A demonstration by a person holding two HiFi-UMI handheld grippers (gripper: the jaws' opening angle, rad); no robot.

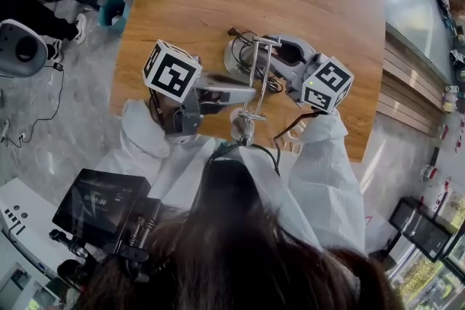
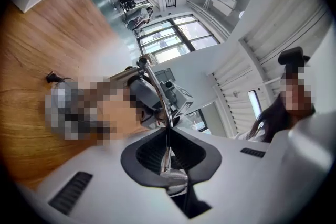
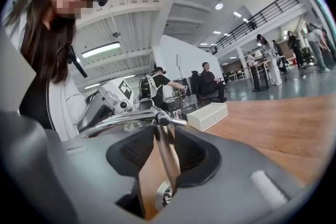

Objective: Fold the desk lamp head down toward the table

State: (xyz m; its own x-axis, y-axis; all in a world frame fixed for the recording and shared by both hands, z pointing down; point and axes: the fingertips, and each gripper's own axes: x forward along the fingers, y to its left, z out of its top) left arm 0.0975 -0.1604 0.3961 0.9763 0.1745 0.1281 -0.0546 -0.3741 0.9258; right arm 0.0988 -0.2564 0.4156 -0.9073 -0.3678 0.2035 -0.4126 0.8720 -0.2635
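Hardly started: clamped on the desk lamp [image 1: 254, 76] by its thin upper rod [image 2: 157, 94] with the left tongs [image 2: 168, 139], straddling the lower arm [image 3: 170, 162] with the right tongs [image 3: 163, 136] held apart, not pressing. Stands on the table [image 1: 327, 3], head apparently not yet lowered; leaves the whole fold to do

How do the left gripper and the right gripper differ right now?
The left gripper is clamped on a thin lamp rod, jaws nearly together; the right gripper has jaws wide apart, a broader lamp bar between them with room beside it. The left gripper points in from the head view's left, the right gripper from its right. Both meet the desk lamp.
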